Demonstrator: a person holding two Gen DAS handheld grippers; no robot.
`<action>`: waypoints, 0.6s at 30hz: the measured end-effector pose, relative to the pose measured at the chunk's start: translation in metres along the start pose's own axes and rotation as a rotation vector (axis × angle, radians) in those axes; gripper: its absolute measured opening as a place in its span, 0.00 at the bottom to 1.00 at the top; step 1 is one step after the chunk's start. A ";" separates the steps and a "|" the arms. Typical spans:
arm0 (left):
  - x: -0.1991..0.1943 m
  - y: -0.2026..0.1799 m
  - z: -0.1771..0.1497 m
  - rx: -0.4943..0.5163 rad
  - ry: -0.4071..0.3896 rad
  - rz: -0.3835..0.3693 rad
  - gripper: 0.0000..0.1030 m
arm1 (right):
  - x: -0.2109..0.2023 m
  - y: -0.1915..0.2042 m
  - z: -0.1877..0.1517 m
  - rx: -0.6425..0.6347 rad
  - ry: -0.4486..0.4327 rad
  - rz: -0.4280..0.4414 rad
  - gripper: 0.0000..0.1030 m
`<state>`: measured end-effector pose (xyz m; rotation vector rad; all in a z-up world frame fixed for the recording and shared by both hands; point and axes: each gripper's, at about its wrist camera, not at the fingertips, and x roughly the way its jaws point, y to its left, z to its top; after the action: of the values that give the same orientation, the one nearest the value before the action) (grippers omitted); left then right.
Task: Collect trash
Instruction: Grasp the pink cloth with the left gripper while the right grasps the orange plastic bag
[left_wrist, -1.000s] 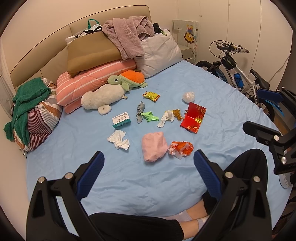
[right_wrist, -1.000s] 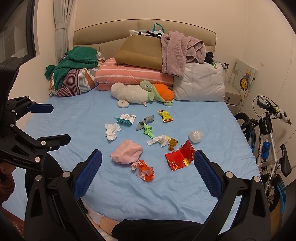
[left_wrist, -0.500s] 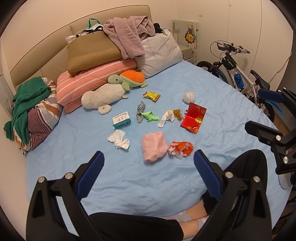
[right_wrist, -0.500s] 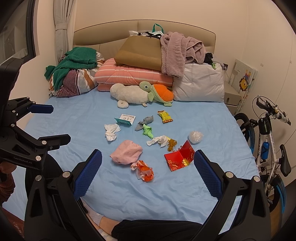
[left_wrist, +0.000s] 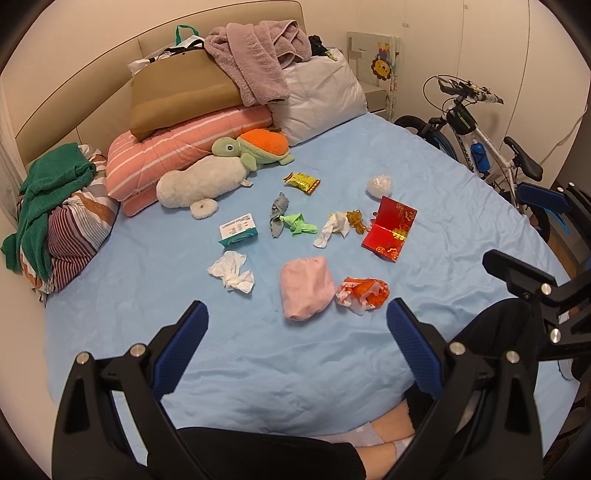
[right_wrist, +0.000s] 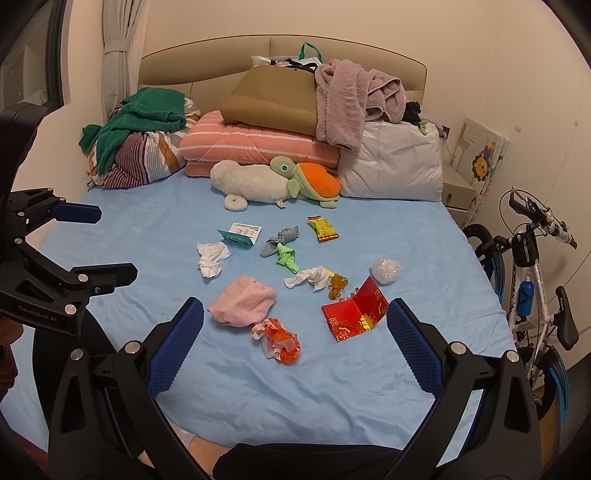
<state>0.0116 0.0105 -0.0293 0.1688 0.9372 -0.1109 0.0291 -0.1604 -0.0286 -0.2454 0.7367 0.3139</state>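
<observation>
Both claws hang over the near end of the blue bed sheet (left_wrist: 110, 295), fingers spread wide and holding nothing. The left gripper (left_wrist: 297, 334) points up the bed; just ahead of it, between its fingertips, lies a pink cloth bundle (left_wrist: 304, 288), with a crumpled orange-and-white wrapper (left_wrist: 364, 291) touching that bundle's right side, close to the right finger. Ahead and to the left sits a crumpled white tissue (left_wrist: 232, 271), and farther on a small teal-and-white box (left_wrist: 238, 230).

The right gripper (right_wrist: 295, 330) has the same orange-and-white wrapper (right_wrist: 279, 338) almost between its fingertips, the pink bundle (right_wrist: 242, 301) just beyond — slightly left. A red folded envelope (right_wrist: 354, 312), standing half open, lies close inside its right finger. Beyond it: a gold scrap (right_wrist: 337, 286), a twisted white tissue (right_wrist: 308, 277), a green scrap (right_wrist: 286, 256), a grey scrap (right_wrist: 280, 238), a yellow snack packet (right_wrist: 323, 228) and, off to the right, a clear plastic ball (right_wrist: 386, 269).

Far ahead, a plush turtle (right_wrist: 306, 181) rests against the pillows; a bicycle (right_wrist: 532, 258) stands to the right of the bed.
</observation>
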 end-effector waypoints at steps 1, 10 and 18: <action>0.008 -0.001 0.000 0.004 0.006 0.002 0.94 | 0.006 -0.002 -0.002 0.004 0.003 -0.004 0.93; 0.072 -0.002 -0.009 0.000 0.079 0.004 0.94 | 0.074 -0.017 -0.028 0.080 0.044 -0.032 0.93; 0.136 0.007 -0.018 -0.013 0.119 0.045 0.94 | 0.143 -0.017 -0.054 0.067 0.108 -0.026 0.93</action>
<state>0.0789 0.0182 -0.1489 0.1854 1.0519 -0.0537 0.1018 -0.1657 -0.1642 -0.2096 0.8487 0.2517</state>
